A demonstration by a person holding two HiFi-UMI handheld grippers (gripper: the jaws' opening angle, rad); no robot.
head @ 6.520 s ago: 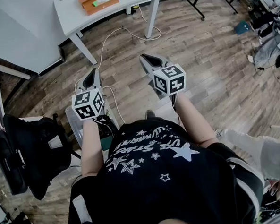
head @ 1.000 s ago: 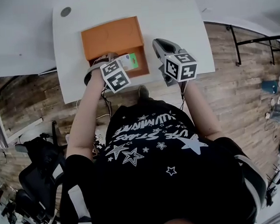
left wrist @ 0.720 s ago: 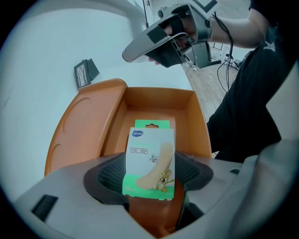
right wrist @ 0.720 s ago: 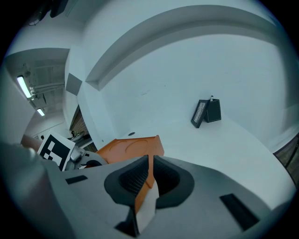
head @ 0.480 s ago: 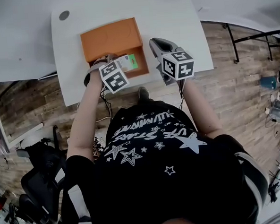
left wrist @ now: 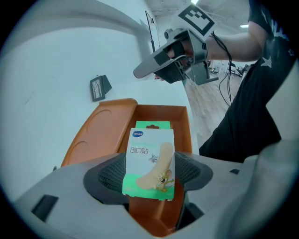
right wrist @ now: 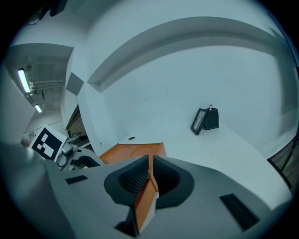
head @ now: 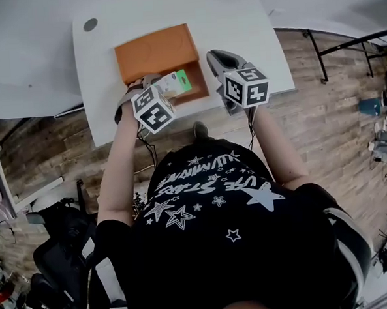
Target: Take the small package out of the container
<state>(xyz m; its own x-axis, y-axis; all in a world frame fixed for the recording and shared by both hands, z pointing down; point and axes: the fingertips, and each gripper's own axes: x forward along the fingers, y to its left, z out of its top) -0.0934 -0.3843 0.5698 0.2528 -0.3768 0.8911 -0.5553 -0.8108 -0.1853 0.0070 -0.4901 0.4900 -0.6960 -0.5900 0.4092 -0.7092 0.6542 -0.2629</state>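
container (left wrist: 159, 116): near end hidden behind small package (left wrist: 149, 161) | dark object (left wrist: 99, 87): too small to identify

Green-white package (left wrist: 149, 161) upright above orange container (left wrist: 161, 115).

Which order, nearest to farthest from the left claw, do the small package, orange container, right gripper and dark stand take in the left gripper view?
1. small package, clamped in the left claw itself.
2. orange container, just beneath and beyond it.
3. right gripper, past the container's far wall, upper right.
4. dark stand, far back on the table, upper left.
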